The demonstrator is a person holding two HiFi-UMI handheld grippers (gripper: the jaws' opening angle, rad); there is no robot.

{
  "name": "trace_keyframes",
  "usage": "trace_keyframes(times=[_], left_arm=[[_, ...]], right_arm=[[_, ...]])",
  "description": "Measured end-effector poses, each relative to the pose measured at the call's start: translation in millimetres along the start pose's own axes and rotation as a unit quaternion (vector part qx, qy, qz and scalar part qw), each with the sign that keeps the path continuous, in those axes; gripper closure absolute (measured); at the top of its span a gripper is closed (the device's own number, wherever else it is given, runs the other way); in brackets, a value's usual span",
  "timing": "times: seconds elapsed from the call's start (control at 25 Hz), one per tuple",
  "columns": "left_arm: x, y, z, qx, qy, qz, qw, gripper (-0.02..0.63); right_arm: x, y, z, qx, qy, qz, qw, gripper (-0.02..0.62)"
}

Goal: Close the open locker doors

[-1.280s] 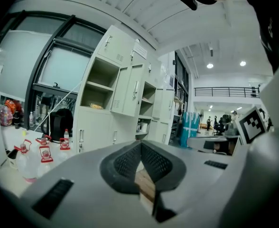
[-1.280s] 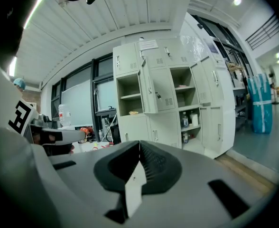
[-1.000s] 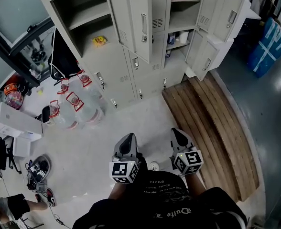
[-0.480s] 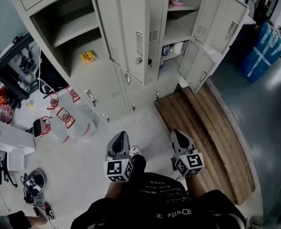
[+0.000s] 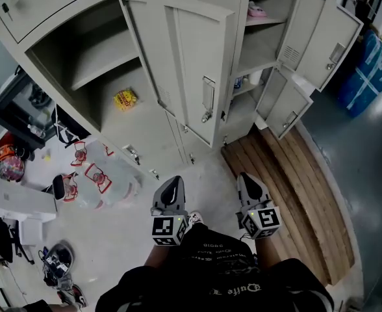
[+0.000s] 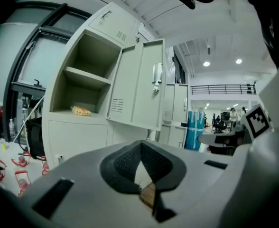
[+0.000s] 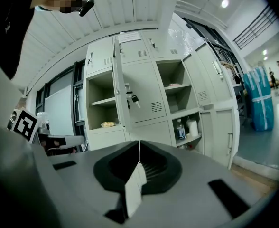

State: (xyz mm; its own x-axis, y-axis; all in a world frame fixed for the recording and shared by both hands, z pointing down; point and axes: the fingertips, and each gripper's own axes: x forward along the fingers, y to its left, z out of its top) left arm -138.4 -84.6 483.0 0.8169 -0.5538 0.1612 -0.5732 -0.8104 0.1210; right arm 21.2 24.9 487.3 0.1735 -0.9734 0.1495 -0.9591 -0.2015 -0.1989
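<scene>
Beige lockers (image 5: 145,138) stand ahead with several doors open. The middle door (image 5: 191,77) swings out towards me beside an open compartment holding a yellow packet (image 5: 125,99). Further right, an upper door (image 5: 327,34) and a lower door (image 5: 285,106) hang open. My left gripper (image 5: 173,187) and right gripper (image 5: 248,182) are held low in front of my body, both shut and empty, well short of the doors. In the left gripper view, the left gripper (image 6: 140,144) faces the middle door (image 6: 139,94). In the right gripper view, the right gripper (image 7: 139,144) faces that door edge-on (image 7: 116,94).
A wooden pallet (image 5: 288,194) lies on the floor to the right of my feet. Water jugs with red labels (image 5: 100,177) and a white box (image 5: 19,203) sit to the left. A blue wrapped bundle (image 5: 373,70) stands at the far right. Bottles (image 7: 184,127) fill a lower right compartment.
I have moved closer to the lockers, so the middle door looms larger and nearer. Both grippers stay low and shut in front of me.
</scene>
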Motion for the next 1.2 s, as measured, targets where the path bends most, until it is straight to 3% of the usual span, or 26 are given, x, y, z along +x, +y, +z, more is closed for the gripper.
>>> trace_keyframes(times=[0.24, 0.56, 0.96, 1.0, 1.08, 1.2], left_arm=[[26, 20, 8, 0.003, -0.001, -0.009, 1.0, 0.598], [42, 31, 10, -0.008, 0.001, 0.022, 0.9997, 0.598], [45, 24, 12, -0.025, 0.005, 0.088, 0.9958, 0.598], [44, 23, 10, -0.026, 0.007, 0.092, 0.9954, 0.598], [43, 20, 7, -0.027, 0.01, 0.101, 0.9944, 0.598], [39, 17, 3, -0.031, 0.01, 0.117, 0.9926, 0.598]], right_arm=[[31, -5, 9, -0.003, -0.004, -0.008, 1.0, 0.591], [49, -21, 47, 0.01, -0.04, 0.013, 0.999, 0.589], [60, -13, 123, 0.01, -0.093, 0.122, 0.988, 0.586], [60, -10, 131, 0.01, -0.099, 0.136, 0.986, 0.579], [62, -4, 143, 0.008, -0.104, 0.166, 0.981, 0.498], [67, 4, 161, 0.003, -0.115, 0.202, 0.972, 0.485]])
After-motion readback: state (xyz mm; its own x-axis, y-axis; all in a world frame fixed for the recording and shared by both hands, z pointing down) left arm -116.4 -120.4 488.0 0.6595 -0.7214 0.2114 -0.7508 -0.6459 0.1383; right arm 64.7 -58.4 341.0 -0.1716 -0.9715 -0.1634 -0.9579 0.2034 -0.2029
